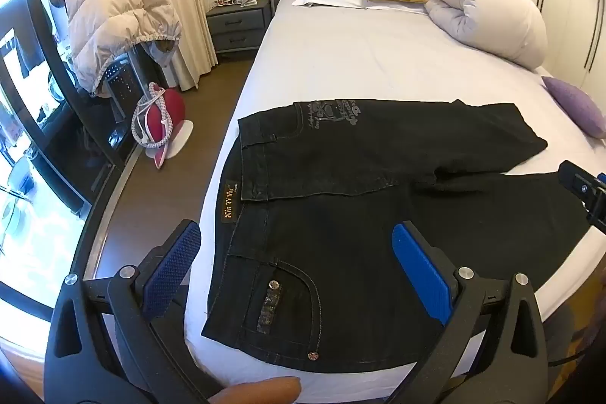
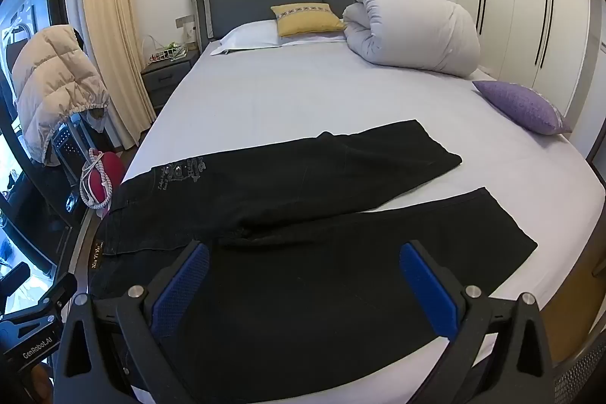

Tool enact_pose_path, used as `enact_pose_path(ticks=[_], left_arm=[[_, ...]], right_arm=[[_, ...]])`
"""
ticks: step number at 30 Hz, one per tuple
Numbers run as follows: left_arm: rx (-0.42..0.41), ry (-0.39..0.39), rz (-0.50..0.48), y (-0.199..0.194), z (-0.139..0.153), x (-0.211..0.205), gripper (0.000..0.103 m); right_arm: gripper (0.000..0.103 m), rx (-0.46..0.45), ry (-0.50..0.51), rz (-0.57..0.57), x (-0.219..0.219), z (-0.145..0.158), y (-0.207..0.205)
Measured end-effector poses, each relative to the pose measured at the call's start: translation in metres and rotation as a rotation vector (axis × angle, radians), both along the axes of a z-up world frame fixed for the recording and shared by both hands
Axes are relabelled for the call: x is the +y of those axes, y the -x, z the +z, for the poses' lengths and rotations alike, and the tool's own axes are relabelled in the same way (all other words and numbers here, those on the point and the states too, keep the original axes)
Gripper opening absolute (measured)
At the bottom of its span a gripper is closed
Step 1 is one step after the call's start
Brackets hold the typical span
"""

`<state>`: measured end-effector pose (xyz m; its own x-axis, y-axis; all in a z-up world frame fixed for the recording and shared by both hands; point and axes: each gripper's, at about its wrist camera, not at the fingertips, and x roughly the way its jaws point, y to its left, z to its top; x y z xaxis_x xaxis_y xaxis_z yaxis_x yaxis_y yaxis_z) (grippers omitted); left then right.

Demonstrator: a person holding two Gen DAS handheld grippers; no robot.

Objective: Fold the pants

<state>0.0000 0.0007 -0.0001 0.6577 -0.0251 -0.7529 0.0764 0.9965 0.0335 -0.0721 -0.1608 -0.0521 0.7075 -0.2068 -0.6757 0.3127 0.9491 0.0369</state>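
Black jeans (image 1: pixel 341 184) lie flat on the white bed (image 1: pixel 360 63), waistband at the left edge, both legs spread apart and running to the right; they also show in the right wrist view (image 2: pixel 303 199). My left gripper (image 1: pixel 297 245) is open and empty, above the waistband and near pocket. My right gripper (image 2: pixel 305 265) is open and empty, above the near leg close to the crotch. Part of the right gripper shows in the left wrist view (image 1: pixel 585 188), and part of the left gripper in the right wrist view (image 2: pixel 41 320).
A rolled white duvet (image 2: pixel 413 28), a yellow cushion (image 2: pixel 306 19) and a white pillow (image 2: pixel 246 38) lie at the headboard. A purple cushion (image 2: pixel 522 106) sits at the bed's right edge. A chair with a beige down jacket (image 1: pixel 117 17) and a red iron (image 1: pixel 163 119) stand left.
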Motion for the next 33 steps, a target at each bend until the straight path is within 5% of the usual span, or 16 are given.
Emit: enact_pose_path(ticks=[33], left_arm=[[0.002, -0.019, -0.003, 0.000, -0.005, -0.003, 0.103]], right_arm=[[0.103, 0.015, 0.012, 0.017, 0.007, -0.003, 0.000]])
